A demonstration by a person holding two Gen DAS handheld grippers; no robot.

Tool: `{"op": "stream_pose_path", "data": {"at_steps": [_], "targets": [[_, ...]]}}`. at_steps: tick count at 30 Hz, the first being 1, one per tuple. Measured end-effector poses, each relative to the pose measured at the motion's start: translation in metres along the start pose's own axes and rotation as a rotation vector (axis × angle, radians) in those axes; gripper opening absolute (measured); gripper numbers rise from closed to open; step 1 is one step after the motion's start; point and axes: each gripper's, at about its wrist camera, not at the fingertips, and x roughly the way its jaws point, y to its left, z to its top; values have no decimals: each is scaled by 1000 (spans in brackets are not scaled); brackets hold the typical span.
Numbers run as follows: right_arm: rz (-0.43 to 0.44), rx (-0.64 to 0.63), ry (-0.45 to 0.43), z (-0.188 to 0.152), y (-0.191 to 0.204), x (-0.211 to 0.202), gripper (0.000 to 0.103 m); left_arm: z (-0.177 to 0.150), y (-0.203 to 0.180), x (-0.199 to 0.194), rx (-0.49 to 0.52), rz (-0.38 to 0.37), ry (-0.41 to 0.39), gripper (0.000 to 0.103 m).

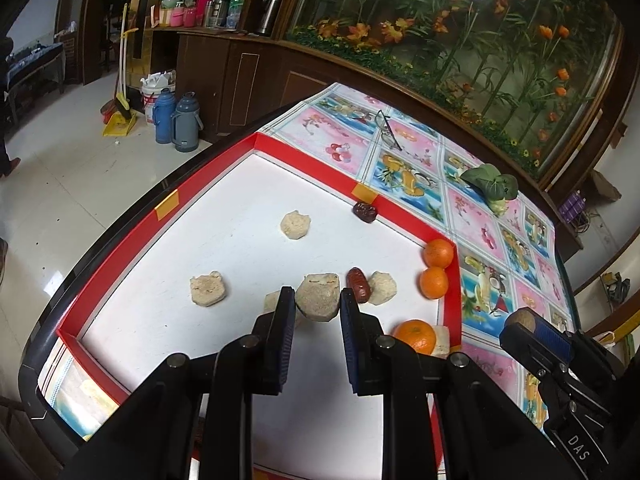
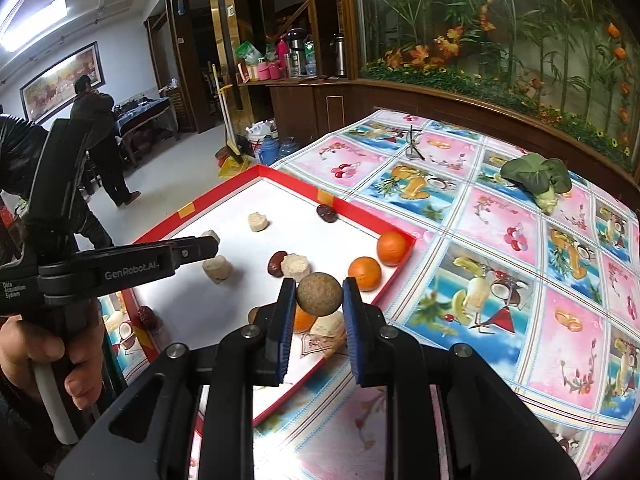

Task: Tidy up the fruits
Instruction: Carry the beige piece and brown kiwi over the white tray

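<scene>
A white tray with a red rim (image 1: pixel 320 172) (image 2: pixel 352 206) holds three oranges (image 1: pixel 438 253) (image 2: pixel 393 248), red dates (image 1: pixel 364 212) (image 2: pixel 327 213) and several beige animal-shaped cakes (image 1: pixel 295 224). My left gripper (image 1: pixel 318 302) is shut on one beige cake (image 1: pixel 318 300) just above the tray. My right gripper (image 2: pixel 319 294) is shut on a brown round fruit (image 2: pixel 319 294) and holds it above the tray's near right corner. It shows in the left wrist view (image 1: pixel 532 330) at the right.
The table has a fruit-print cloth (image 2: pixel 500 264). A leafy green vegetable (image 2: pixel 538 178) and a pair of glasses (image 2: pixel 414 144) lie on it beyond the tray. One date (image 2: pixel 146 316) lies outside the tray's left rim. A person stands far left.
</scene>
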Motion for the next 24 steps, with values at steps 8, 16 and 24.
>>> {"op": "stream_pose_path", "data": {"at_steps": [8, 16, 24], "targets": [[-2, -8, 34, 6, 0, 20, 25, 0, 11, 1, -8, 20, 12, 21], [-10, -22, 74, 18, 3, 51, 25, 2, 20, 6, -26, 15, 27, 21], [-14, -37, 83, 34, 9, 70, 25, 5, 29, 13, -41, 20, 40, 21]]}}
